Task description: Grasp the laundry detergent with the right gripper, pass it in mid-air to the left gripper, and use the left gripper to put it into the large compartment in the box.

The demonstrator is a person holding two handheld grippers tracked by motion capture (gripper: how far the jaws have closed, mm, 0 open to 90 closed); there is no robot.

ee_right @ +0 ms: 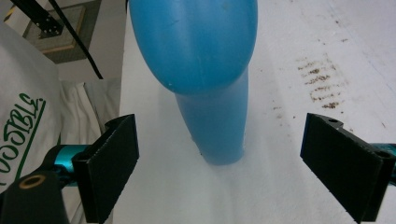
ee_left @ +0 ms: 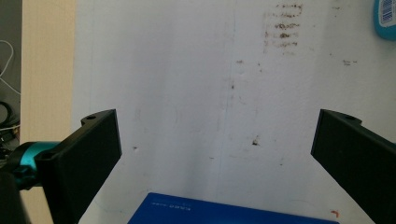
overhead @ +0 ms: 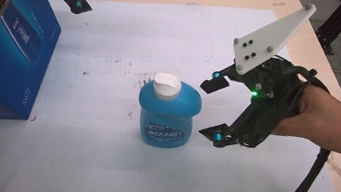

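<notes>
With jaws spread wide and nothing held, the right gripper (overhead: 211,109) sits at three o'clock of the upright blue bottle (overhead: 167,112) mid-table, so it should slide in level, straddle the body below the white cap (overhead: 167,86), then squeeze evenly.

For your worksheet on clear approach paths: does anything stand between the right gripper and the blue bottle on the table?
Nothing visible does. The right gripper sits beside the blue bottle, fingers open and apart from it, with bare white table between them.
</notes>
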